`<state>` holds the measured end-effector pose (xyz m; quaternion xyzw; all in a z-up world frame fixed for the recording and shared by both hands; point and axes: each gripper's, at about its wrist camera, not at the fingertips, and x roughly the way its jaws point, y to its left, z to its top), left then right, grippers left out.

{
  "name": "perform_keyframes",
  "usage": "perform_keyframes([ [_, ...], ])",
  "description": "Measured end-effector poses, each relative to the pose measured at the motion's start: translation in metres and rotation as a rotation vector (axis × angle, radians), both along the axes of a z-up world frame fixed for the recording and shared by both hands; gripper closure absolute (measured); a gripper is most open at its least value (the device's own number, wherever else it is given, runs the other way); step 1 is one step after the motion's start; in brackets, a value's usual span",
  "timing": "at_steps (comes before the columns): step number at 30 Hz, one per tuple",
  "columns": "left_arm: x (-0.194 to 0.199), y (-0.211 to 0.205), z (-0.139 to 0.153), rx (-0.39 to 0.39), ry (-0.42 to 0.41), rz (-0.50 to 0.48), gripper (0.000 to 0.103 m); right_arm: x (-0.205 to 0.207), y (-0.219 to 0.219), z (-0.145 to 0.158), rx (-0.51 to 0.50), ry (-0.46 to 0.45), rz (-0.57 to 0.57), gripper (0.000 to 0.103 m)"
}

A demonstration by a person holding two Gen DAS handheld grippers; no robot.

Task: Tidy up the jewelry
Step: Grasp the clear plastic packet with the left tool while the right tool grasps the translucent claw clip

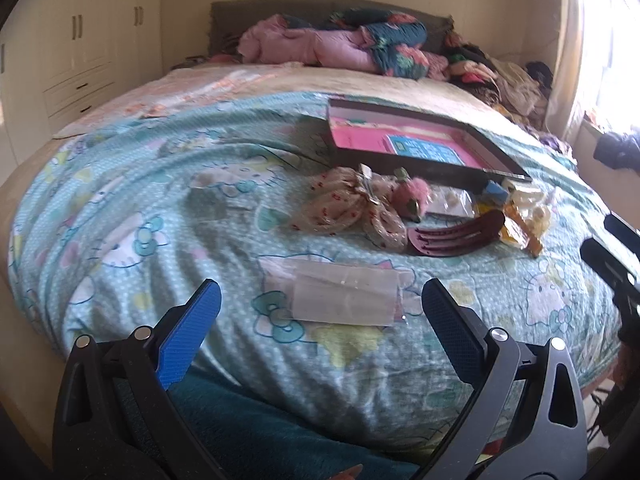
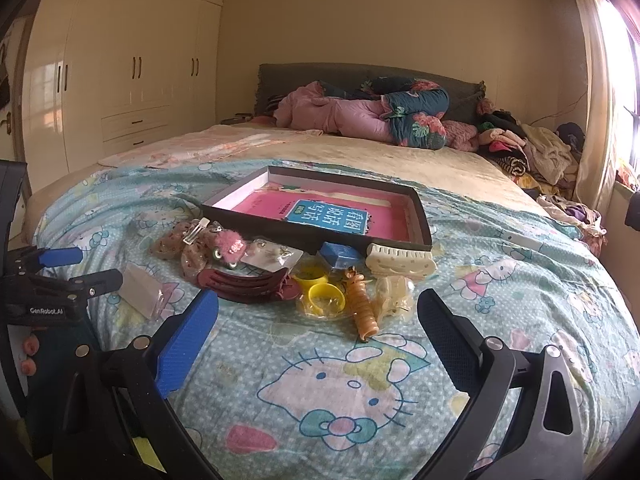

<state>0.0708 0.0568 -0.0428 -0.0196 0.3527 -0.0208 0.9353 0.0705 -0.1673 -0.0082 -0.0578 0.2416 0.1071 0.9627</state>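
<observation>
A shallow black box (image 2: 420,216) (image 1: 440,170) with a pink book inside lies on the bed. In front of it is a pile of hair accessories: a dark red claw clip (image 2: 248,280) (image 1: 452,236), a pink fuzzy clip (image 2: 228,246) (image 1: 408,196), yellow rings (image 2: 326,296), an orange spiral clip (image 2: 360,304), a cream comb clip (image 2: 402,260) and a clear small bag (image 2: 140,290) (image 1: 344,296). My left gripper (image 1: 320,304) is open, just short of the clear bag. My right gripper (image 2: 318,320) is open, just short of the pile. The left gripper also shows in the right wrist view (image 2: 68,266).
The bed has a Hello Kitty cover (image 2: 340,392). Bundled quilts (image 2: 380,116) and a clothes heap (image 2: 532,152) lie at the headboard and far right. A cream wardrobe (image 2: 120,80) stands on the left, a bright window (image 2: 628,100) on the right.
</observation>
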Motion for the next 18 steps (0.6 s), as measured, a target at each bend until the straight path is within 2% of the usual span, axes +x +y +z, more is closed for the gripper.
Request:
perform_keyframes([
  [4,0.014,-0.013,-0.01,0.034,0.065,-0.045,0.011,0.015,-0.011,-0.004,0.016,0.02,-0.034,0.006],
  [9,0.031,-0.022,-0.025,0.073,0.152,-0.057,0.011,0.036,-0.029,-0.012,0.033,0.07,-0.09,0.006],
  [14,0.044,-0.019,-0.034,0.042,0.224,-0.064,0.011,0.058,-0.053,-0.023,0.067,0.124,-0.151,0.006],
  [16,0.048,-0.019,-0.039,0.021,0.253,-0.07,0.018,0.066,-0.06,-0.027,0.075,0.147,-0.161,0.007],
  [18,0.05,-0.018,-0.04,0.004,0.265,-0.074,0.022,0.076,-0.065,-0.032,0.075,0.176,-0.163,0.013],
])
